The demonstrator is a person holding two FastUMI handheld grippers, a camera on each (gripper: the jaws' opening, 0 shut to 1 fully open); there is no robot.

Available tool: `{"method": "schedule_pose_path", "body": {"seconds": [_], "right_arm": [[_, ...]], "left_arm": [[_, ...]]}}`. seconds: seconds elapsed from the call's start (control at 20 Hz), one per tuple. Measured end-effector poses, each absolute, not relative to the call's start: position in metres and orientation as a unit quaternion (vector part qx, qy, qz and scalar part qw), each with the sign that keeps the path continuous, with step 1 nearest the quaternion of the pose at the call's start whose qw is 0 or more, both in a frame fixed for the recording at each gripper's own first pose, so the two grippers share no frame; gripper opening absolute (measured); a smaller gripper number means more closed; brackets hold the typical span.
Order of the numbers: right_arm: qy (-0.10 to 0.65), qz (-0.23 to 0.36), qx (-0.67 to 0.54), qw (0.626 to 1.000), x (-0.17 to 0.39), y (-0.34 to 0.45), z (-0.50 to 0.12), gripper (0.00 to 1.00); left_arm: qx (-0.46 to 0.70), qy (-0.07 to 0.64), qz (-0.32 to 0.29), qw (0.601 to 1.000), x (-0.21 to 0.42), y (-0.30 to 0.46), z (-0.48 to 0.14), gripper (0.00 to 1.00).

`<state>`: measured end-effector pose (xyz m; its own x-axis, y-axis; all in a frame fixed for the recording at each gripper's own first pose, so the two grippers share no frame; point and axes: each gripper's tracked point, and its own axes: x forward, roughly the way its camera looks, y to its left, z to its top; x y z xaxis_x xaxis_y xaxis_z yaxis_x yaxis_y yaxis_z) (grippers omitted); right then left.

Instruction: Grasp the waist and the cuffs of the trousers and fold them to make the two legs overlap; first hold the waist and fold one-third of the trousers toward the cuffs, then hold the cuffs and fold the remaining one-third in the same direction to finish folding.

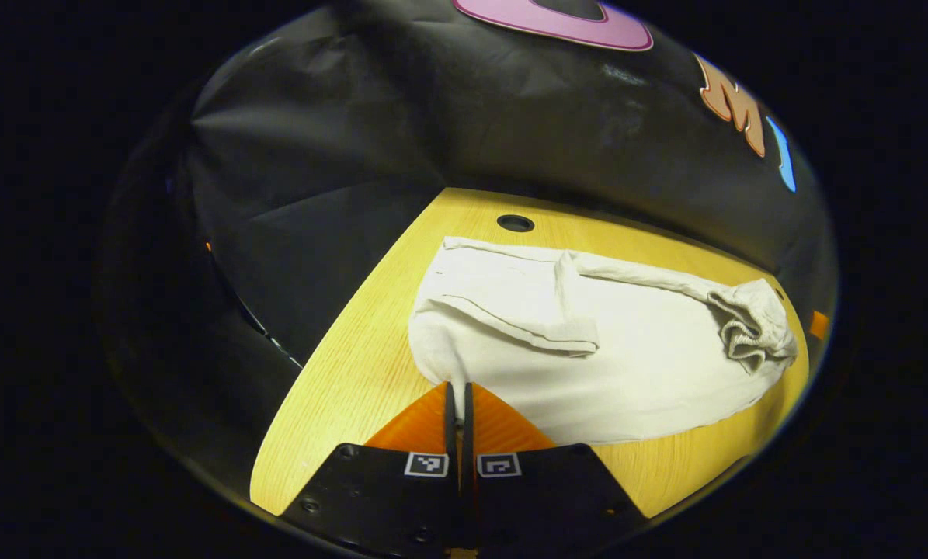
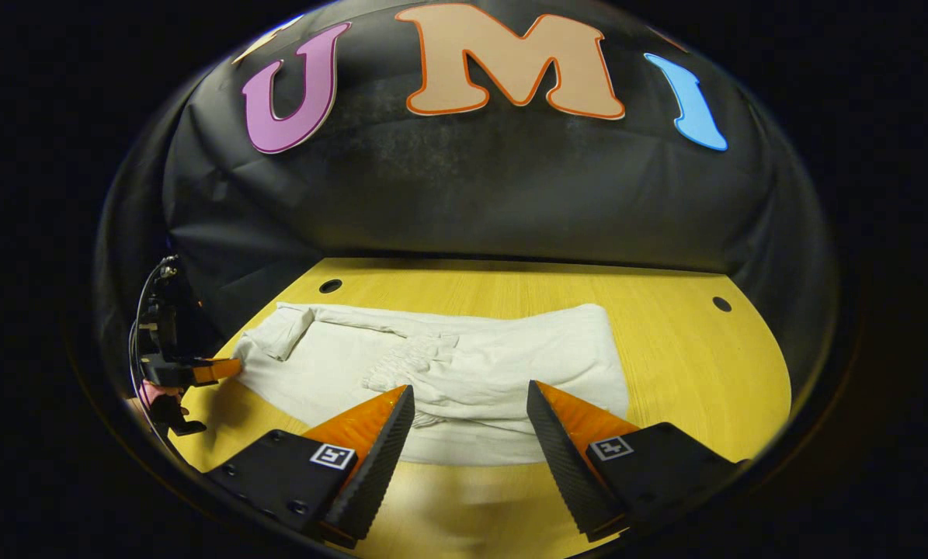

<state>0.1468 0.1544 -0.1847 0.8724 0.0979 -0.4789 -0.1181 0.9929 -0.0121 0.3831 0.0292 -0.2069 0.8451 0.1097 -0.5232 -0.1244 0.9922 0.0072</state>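
Trousers [image 1: 627, 365], pale crumpled cloth, on wood-grain table [image 1: 339, 388].

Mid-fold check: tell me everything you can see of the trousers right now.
The trousers are off-white, of soft, creased cloth, lying flat and already folded over on the wooden table. A gathered, elastic-looking band lies bunched on top, near one end in the left gripper view. A folded flap with a stitched hem lies over the other end. The left gripper, jaws closed, meets the near edge there; whether it pinches cloth is unclear. The right gripper is open above the near edge.
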Motion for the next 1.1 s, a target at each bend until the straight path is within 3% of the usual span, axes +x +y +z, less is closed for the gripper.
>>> {"method": "schedule_pose_path", "body": {"seconds": [0.05,0.1,0.2,0.25,0.3,0.35,0.45,0.5,0.55,0.6,1.1], "right_arm": [[0.245,0.051,-0.021,0.968,0.144,0.151,-0.183,0.87],[0.243,0.045,-0.021,0.969,0.142,0.147,-0.181,0.94],[0.240,0.033,-0.018,0.970,0.137,0.138,-0.177,0.94],[0.237,0.027,-0.016,0.971,0.135,0.133,-0.175,0.87],[0.235,0.020,-0.012,0.972,0.133,0.126,-0.173,0.87],[0.233,0.016,-0.010,0.972,0.130,0.120,-0.170,0.94],[0.228,0.009,-0.007,0.974,0.124,0.106,-0.164,0.94],[0.227,0.008,-0.007,0.974,0.121,0.100,-0.163,0.87],[0.228,0.007,-0.009,0.974,0.118,0.092,-0.162,0.87],[0.230,0.007,-0.012,0.973,0.114,0.082,-0.160,0.94],[0.234,0.038,-0.002,0.971,0.094,0.008,-0.149,0.94]], "left_arm": [[-0.016,0.270,0.061,0.961,0.383,0.030,-0.206,0.00],[-0.018,0.269,0.063,0.961,0.382,0.030,-0.205,0.00],[-0.019,0.273,0.069,0.959,0.380,0.027,-0.202,0.00],[-0.017,0.275,0.070,0.959,0.378,0.024,-0.198,0.00],[-0.016,0.270,0.069,0.960,0.379,0.020,-0.193,0.00],[-0.017,0.261,0.066,0.963,0.380,0.013,-0.184,0.00],[-0.026,0.242,0.057,0.968,0.384,-0.007,-0.164,0.00],[-0.031,0.233,0.052,0.971,0.385,-0.016,-0.155,0.00],[-0.037,0.225,0.049,0.972,0.388,-0.028,-0.147,0.00],[-0.046,0.212,0.043,0.975,0.389,-0.046,-0.133,0.00],[-0.024,0.143,-0.022,0.989,0.406,-0.211,-0.050,0.00]]}}
